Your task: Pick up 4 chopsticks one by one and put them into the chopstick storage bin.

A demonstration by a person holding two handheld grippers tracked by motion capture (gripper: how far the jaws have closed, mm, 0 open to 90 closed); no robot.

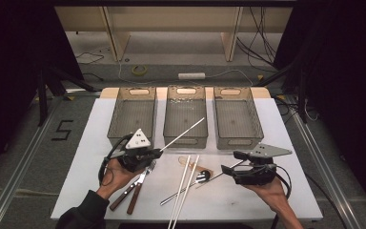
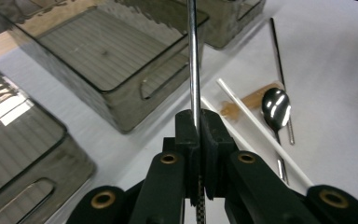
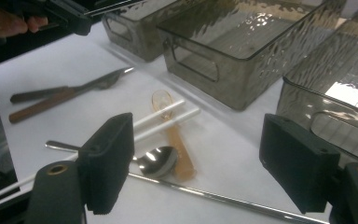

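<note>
My left gripper [image 1: 157, 152] [image 2: 199, 122] is shut on a thin metal chopstick [image 1: 183, 130] [image 2: 193, 56]. The chopstick slants up and away, its far end over the front of the middle bin [image 1: 186, 125]. My right gripper [image 1: 232, 162] [image 3: 198, 156] stands open just above the table at the right. In front of its jaws lie a metal spoon [image 1: 202, 177] [image 3: 157, 161], an amber plastic spoon [image 3: 173, 140] and a second metal chopstick [image 3: 223, 198]. Two white chopsticks [image 1: 185, 188] [image 3: 165, 122] lie side by side in the middle of the table.
Three smoked clear bins stand in a row at the back: left [image 1: 132, 119], middle and right [image 1: 236, 121]. A fork and knife with wooden handles [image 1: 136, 188] [image 3: 60, 95] lie at the front left. The white table [image 1: 286, 191] has bare room at its right.
</note>
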